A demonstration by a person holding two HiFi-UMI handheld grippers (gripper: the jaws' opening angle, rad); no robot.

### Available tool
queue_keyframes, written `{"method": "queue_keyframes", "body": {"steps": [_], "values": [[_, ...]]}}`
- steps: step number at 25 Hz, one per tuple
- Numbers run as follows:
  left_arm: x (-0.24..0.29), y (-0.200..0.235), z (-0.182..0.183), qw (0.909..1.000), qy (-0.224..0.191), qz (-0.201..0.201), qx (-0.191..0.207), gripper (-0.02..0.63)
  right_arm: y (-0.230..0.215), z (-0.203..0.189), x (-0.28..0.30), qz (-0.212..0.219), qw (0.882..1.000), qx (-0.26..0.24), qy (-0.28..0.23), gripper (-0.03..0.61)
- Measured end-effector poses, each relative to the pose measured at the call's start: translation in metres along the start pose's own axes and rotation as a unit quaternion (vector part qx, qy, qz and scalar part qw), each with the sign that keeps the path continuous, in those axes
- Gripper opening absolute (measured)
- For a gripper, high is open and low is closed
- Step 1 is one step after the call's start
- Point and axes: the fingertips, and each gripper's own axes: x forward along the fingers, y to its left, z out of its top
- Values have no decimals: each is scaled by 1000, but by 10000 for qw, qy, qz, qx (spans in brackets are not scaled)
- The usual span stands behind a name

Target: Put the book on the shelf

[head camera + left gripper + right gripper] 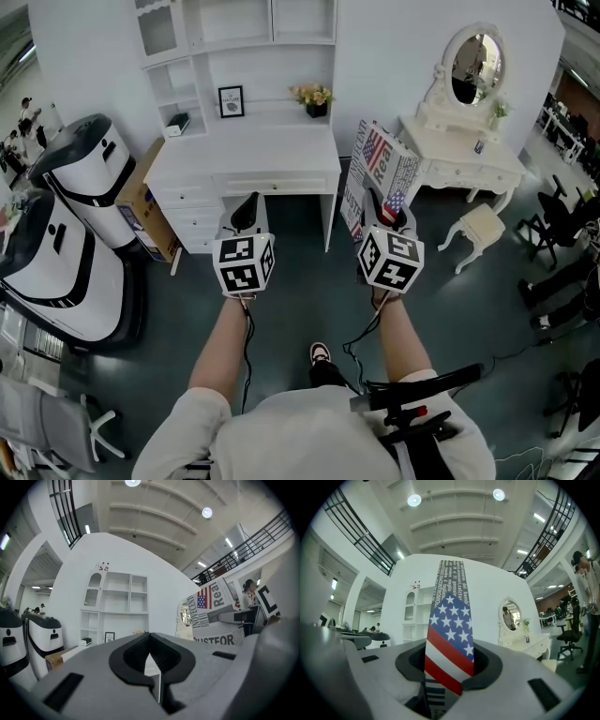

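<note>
Pinching the book along its flag-printed edge, the right gripper holds it upright in the air. In the head view the book sits at 1 o'clock from the picture centre, in front of the gap between the white desk and the dressing table. It is not on the shelf, which rises above the desk at 12 o'clock. The left gripper, at 11 o'clock, has its jaws pressed together with nothing between them. A framed picture and a flower pot stand at the back of the desk.
</note>
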Motion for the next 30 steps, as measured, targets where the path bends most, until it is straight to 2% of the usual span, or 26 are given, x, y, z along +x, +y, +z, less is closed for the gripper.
{"method": "queue_keyframes", "body": {"steps": [9,19,30], "values": [[64,23,7,9999,-7,120,-18,6,-2,7,75,109,9999,-81,3,170],[136,30,-1,9995,-63,302,-75,7,-24,-3,155,298,9995,-102,27,170],[206,28,1,9992,-15,407,55,8,-55,-4,223,347,9993,-91,91,170]]}}
